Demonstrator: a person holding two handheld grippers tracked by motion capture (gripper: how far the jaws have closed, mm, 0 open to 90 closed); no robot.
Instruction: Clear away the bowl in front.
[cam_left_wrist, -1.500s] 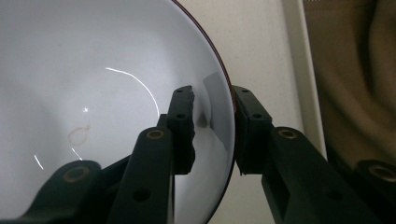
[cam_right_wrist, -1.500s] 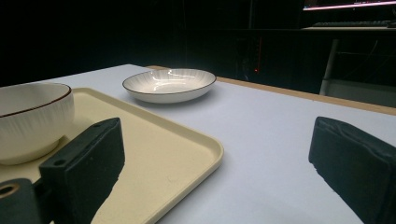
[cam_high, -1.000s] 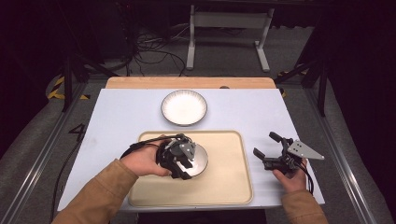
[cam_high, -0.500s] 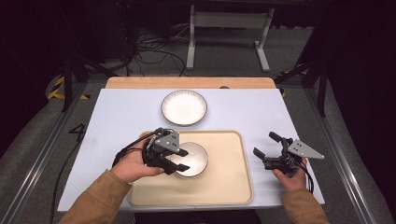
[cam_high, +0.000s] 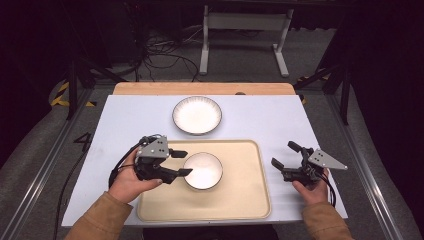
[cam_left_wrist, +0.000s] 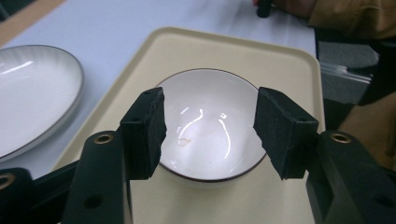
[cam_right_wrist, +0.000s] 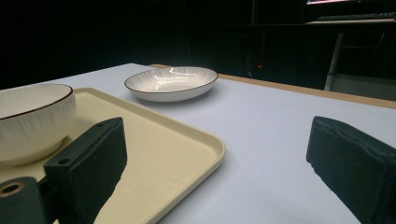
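White counter carries a tray where the bowl sits upright, apparently just set down, since the left gripper, jaws just opening, frames it untouched while the right gripper waits wide, empty.

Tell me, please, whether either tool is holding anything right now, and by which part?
Nothing is held. The left tool has just been opening and stands clear of the bowl on the tray; the right tool is open over the table.
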